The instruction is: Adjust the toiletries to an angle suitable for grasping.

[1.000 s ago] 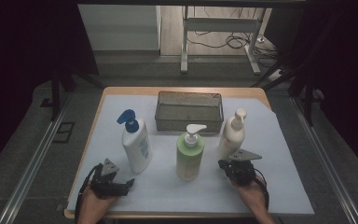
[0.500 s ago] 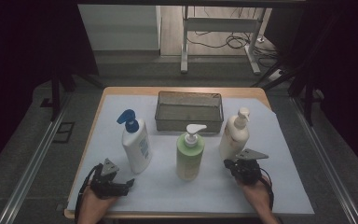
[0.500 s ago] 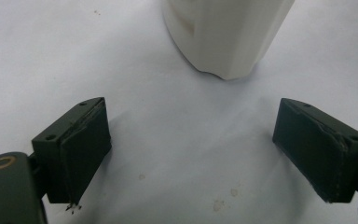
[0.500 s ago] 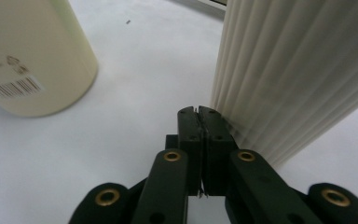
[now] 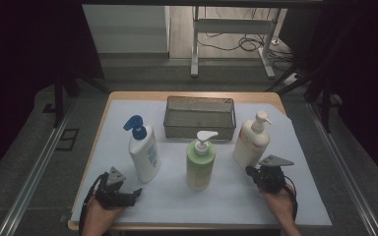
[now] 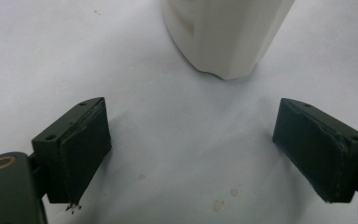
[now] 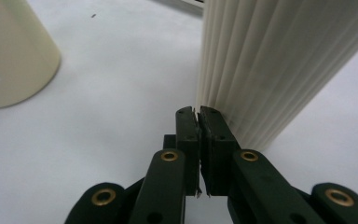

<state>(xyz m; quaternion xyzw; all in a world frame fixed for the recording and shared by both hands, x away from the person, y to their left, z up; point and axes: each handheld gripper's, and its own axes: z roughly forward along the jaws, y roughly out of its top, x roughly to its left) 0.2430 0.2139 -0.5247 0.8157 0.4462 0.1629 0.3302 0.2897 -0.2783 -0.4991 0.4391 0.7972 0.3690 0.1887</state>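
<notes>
Right gripper [image 7: 196, 111]: jaws pressed together, nothing between them, tips just beside the base of the ribbed cream pump bottle [image 7: 279, 60], which stands upright on the white sheet [image 5: 236, 196] at the counter's right. Left gripper [image 6: 193, 144]: jaws wide apart, empty, resting low, facing the base of the white bottle with the blue pump [image 5: 142, 150]. A green pump bottle [image 5: 200, 162] stands between the two, ahead of a wire basket [image 5: 200, 117].

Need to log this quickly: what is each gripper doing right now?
Left gripper: open, holding nothing.
Right gripper: closed, holding nothing.
</notes>
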